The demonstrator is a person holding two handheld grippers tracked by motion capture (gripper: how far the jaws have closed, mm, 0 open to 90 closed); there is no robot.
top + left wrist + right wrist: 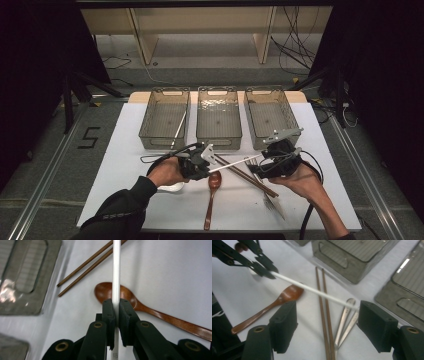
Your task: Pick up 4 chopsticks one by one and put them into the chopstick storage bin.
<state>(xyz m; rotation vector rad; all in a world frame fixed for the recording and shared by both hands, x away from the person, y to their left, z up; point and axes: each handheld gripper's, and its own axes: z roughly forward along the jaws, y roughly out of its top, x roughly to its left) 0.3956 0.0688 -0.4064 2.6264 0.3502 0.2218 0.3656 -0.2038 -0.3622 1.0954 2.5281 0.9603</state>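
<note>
My left gripper (206,162) (115,307) is shut on a white chopstick (235,165) (116,270), held just above the white table. The stick runs right to my right gripper (257,165) (328,315), whose jaws stand wide open. Its far tip lies between them, close to the right jaw, and neither pad presses on it. In the right gripper view the left gripper (262,267) clamps the white chopstick (312,290) at the upper left. Under the stick lie a wooden spoon (212,192) (155,315) (274,303) and two brown chopsticks (245,175) (87,267) (324,310).
Three grey see-through bins stand in a row at the back: left (145,125), middle (219,145), right (295,125). A white chopstick (179,127) leans in the left bin. Metal cutlery (270,200) (344,320) lies below the right hand. A white spoon (172,187) lies by the left hand.
</note>
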